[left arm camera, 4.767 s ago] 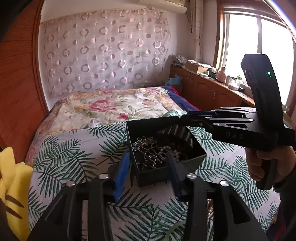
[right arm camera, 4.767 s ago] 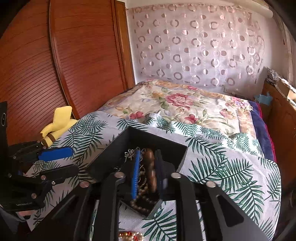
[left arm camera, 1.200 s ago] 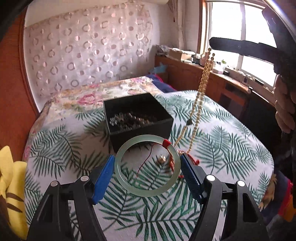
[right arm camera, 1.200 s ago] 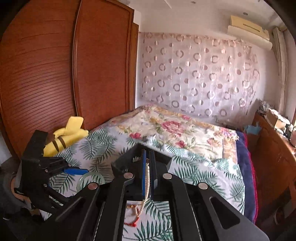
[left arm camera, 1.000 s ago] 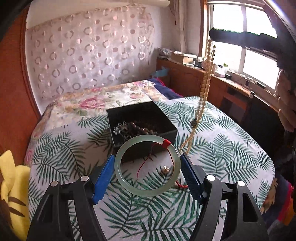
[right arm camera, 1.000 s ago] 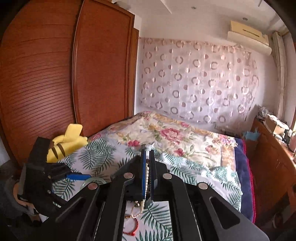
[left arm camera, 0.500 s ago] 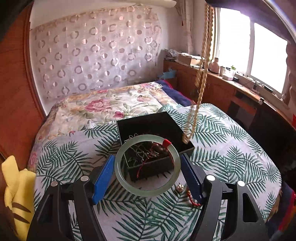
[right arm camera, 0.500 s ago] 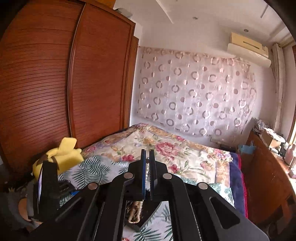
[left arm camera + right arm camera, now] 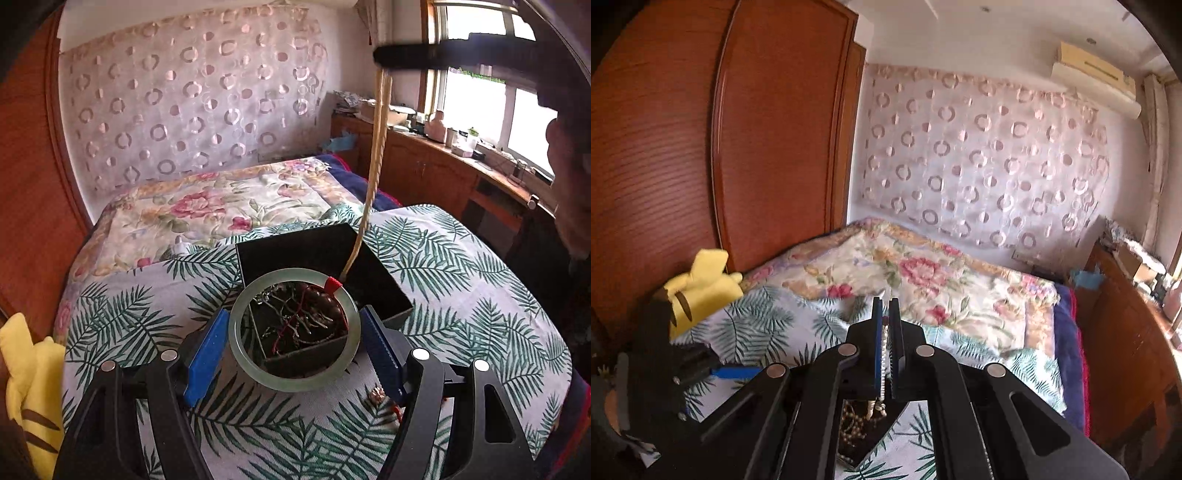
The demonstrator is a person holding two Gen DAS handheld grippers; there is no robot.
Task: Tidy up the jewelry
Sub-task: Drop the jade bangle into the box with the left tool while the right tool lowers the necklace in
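Midway through sorting: the left gripper [image 9: 293, 345], spread wide, is clasping a pale green jade bangle [image 9: 236, 325] above the open black jewelry box [image 9: 384, 291], already holding tangled chains, while the right gripper [image 9: 885, 354], nearly closed, is pinching a cream beaded necklace [image 9: 375, 166] dangling into the box's far right corner; loose pieces are still lying near right.

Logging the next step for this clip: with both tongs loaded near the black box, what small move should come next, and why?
Probably lower the right tongs so the bead strand coils into the black box. They are shut on the strand, which hangs straight with its lower end already at the box opening. The left tongs hold the green bangle in front of the box.
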